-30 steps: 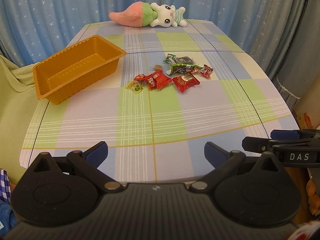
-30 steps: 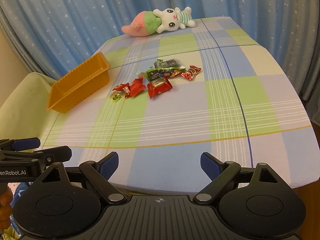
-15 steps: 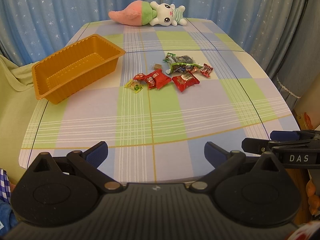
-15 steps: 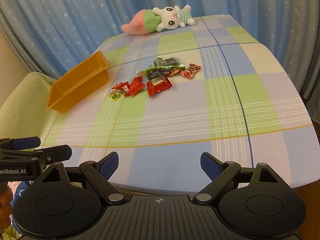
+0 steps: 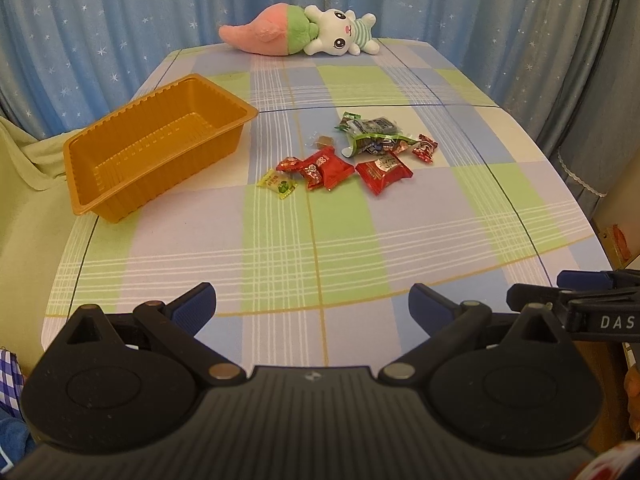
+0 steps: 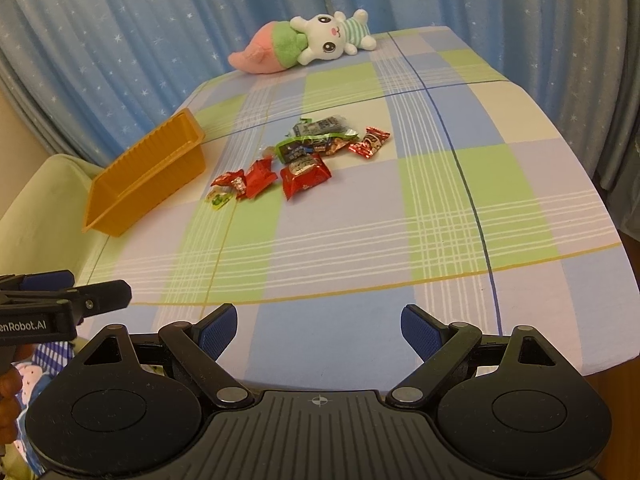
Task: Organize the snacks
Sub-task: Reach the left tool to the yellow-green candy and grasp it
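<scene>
Snacks (image 5: 352, 158): small wrapped packets in a loose cluster at mid-table on the checked cloth, red ones nearest, green and dark wrappers behind, a small yellow-green one (image 5: 277, 185) at the cluster's left edge. None in the orange tray (image 5: 120, 192), which sits empty just left of the cluster, open side up; likely the intended container, so nothing appears sorted yet. Plush toy (image 5: 304, 36) lies at the far table edge, well apart. Left gripper (image 5: 312, 308) and right gripper (image 6: 318, 330) both hover over the near table edge, fingers spread wide, holding nothing. Both are well short of the packets, presumably readied for a first reach.
</scene>
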Tool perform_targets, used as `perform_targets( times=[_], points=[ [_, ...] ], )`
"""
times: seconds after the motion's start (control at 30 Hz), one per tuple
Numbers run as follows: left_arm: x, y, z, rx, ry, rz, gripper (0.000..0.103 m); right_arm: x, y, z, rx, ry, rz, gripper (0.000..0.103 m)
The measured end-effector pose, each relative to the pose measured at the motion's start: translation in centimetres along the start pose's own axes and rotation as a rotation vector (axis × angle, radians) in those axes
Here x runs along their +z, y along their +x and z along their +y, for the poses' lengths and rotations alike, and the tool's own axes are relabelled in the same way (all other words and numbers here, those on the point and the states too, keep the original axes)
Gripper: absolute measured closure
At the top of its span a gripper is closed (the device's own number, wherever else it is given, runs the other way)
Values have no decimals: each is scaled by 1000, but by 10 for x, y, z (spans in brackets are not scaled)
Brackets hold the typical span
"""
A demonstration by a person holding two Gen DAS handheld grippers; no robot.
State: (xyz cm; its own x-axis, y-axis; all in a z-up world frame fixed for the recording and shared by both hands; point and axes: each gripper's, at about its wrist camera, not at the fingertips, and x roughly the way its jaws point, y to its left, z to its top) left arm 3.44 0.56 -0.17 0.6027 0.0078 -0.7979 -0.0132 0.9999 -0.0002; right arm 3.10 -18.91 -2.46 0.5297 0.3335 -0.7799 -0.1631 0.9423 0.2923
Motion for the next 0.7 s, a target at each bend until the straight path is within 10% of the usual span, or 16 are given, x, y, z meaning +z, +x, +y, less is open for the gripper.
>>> perform_targets(
  times=[0.7],
  points=[
    [49,90,38,-35,110,-20,15,40,54,-1,-46,121,-30,14]
  ],
)
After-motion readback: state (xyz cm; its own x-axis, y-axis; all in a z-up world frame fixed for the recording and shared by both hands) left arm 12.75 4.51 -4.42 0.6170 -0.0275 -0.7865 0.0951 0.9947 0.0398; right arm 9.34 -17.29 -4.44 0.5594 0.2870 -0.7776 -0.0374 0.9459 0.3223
